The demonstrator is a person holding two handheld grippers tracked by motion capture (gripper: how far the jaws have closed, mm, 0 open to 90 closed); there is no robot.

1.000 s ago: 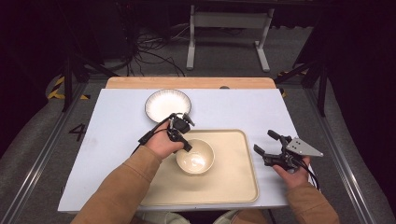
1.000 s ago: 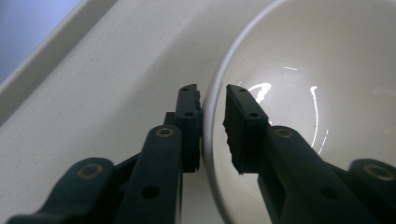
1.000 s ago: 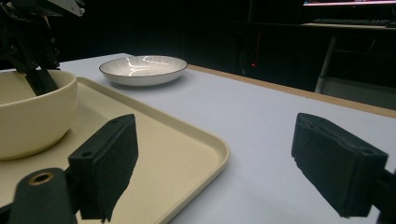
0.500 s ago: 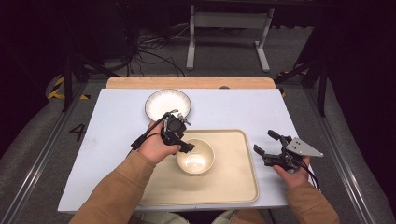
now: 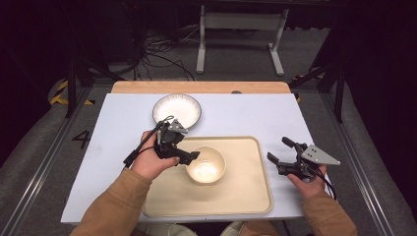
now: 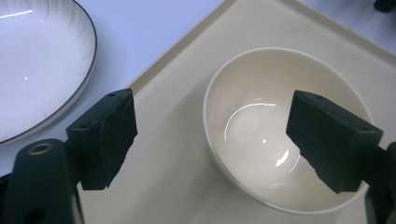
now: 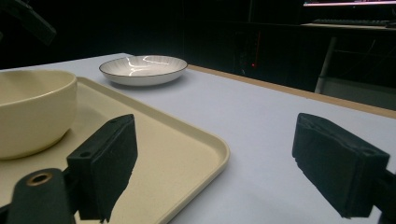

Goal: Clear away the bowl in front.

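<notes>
Cream bowl (image 5: 206,164) sits on the tray (image 5: 246,196) near the surface's front edge; left tongs (image 5: 183,158) hover just beside its rim, jaws having just been opening, apparently clear of it. Left gripper view: nothing between the jaws. Right gripper view: right tongs (image 7: 215,168) open, empty.

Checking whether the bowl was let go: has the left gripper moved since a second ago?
Yes. The left gripper has drawn back left off the cream bowl on the tray; its fingers have just been opening, nothing between them.
</notes>
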